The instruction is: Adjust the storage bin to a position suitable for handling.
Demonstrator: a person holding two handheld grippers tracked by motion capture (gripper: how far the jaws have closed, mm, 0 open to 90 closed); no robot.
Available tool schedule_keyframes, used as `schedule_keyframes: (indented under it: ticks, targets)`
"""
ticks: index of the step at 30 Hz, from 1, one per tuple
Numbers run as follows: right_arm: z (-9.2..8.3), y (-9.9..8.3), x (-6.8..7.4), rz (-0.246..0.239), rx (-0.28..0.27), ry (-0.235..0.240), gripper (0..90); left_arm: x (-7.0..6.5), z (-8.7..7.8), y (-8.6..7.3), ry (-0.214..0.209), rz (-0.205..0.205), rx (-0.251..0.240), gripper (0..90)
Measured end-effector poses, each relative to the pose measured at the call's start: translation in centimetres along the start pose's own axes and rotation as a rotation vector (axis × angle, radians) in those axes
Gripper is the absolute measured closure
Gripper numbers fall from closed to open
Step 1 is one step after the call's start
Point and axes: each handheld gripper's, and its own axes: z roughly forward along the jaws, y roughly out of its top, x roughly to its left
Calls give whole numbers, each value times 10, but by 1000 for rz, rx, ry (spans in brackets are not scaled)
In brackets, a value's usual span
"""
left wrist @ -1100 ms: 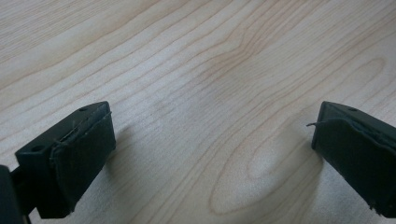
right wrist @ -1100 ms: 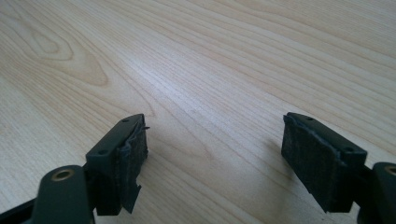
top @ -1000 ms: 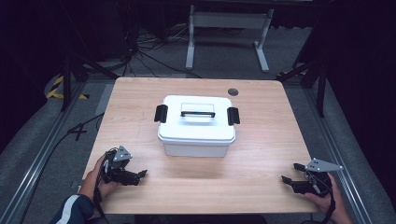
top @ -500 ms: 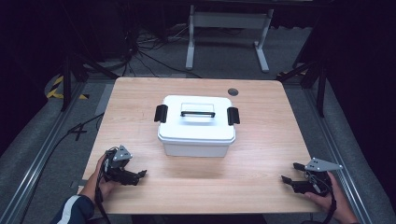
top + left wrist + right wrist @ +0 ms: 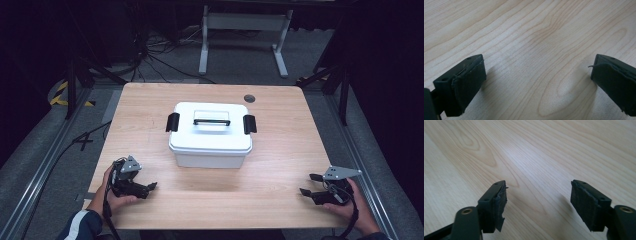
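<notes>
- The white rectangular plastic storage box (image 5: 210, 135), with a flat lid, a clear carrying handle (image 5: 211, 120) on top and a black latch at each short end, stands upright at the middle of the pale wood-grain surface (image 5: 280, 200). Both latches, the one on the left end (image 5: 172, 122) and the one on the right end (image 5: 249, 124), lie flat against the lid, so the box looks closed.
- Nothing touches the box. My reading is that the work has not begun and the step in hand is the approach.
- The left tongs (image 5: 150, 187) rest low on the surface, well to the near left of the box, released: in the left gripper view the two padded black jaws stand wide apart with only bare wood between them (image 5: 536, 82).
- The right tongs (image 5: 307, 185) sit near the surface's front edge, well to the near right of the box. Their jaws have just been closing a little, yet they stand apart with nothing between them; the right gripper view looks past them onto bare wood (image 5: 539, 195).
- The next move probably calls for carrying each hand forward and inward to its own end of the box, then setting the tongs on a latch to flip it up.
- The handle is the alternative target if the box is to be lifted instead.
</notes>
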Motion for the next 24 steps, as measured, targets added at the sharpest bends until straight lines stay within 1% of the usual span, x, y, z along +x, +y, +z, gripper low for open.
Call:
schedule_keyframes:
  ticks: [1,2,3,5,7,9,11,13,14,15,17,20,21,22,24]
  targets:
    - [-1,6,1,-13,3,3,305,2,-1,0,-10,19,2,3]
    - [-1,6,1,-13,3,3,305,2,-1,0,-10,19,2,3]
    - [-3,10,0,-26,5,-2,310,2,-1,0,-14,16,4,2]
    - [-4,15,-2,-28,1,4,313,2,-1,0,-14,14,3,2]
    - [-5,18,-2,-35,2,0,316,2,-1,0,-14,13,3,1]
    - [-7,25,-3,-42,-4,-5,323,2,-1,0,-15,13,3,1]
    - [-10,37,-2,-71,-10,-7,329,2,-1,0,-15,13,3,1]
    - [-11,45,-1,-86,-11,-8,335,2,-1,0,-15,13,4,1]
    - [-12,52,-1,-107,-12,-8,341,2,-1,0,-15,14,3,1]
    - [-13,56,0,-114,-9,-7,346,2,-1,0,-15,13,4,1]
    - [-14,67,1,-143,-4,-12,353,2,-1,0,-15,13,4,1]
    - [-15,81,3,-171,0,-13,358,2,-1,0,-15,13,3,1]
    - [-16,84,3,-176,-1,-6,359,2,-1,0,-15,13,3,1]
    - [-16,89,3,-190,-5,-3,364,2,-1,0,-16,12,5,1]
    - [-17,96,5,-209,-3,0,373,2,0,0,-13,21,1,1]
